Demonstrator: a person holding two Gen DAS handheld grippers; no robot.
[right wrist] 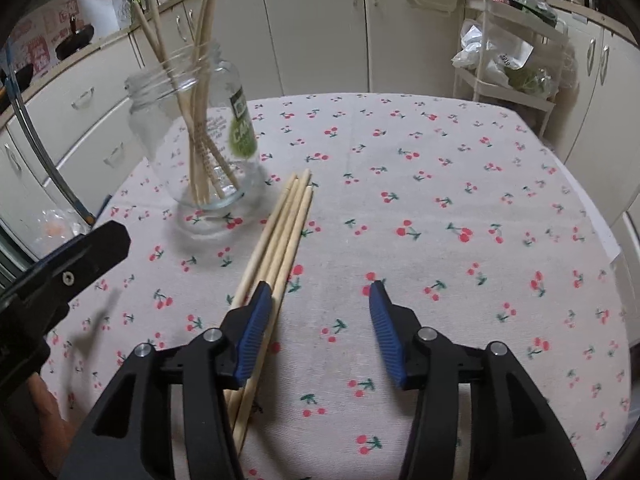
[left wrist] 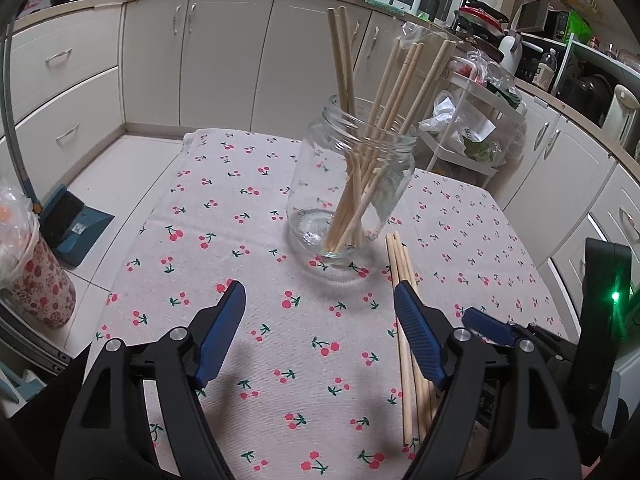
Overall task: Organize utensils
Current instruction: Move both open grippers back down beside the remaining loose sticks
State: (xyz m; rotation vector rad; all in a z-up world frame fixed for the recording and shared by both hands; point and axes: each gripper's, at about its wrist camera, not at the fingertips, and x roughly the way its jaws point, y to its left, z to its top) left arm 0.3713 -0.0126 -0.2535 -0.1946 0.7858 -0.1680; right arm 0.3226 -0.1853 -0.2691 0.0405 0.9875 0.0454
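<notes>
Chopsticks [right wrist: 280,236] loose beside right gripper [right wrist: 316,300]'s left pad; both grippers unclenched, empty. Next: straddle bundle, clamp, drop into jar [right wrist: 200,140]. Left gripper [left wrist: 320,300] idle.

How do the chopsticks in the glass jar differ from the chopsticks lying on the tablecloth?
The chopsticks in the glass jar stand steeply and fan apart above its rim; the loose chopsticks lie flat, bunched side by side. The first group is contained in the glass jar; the second rests on the tablecloth beside it. Both look like pale wood.
</notes>
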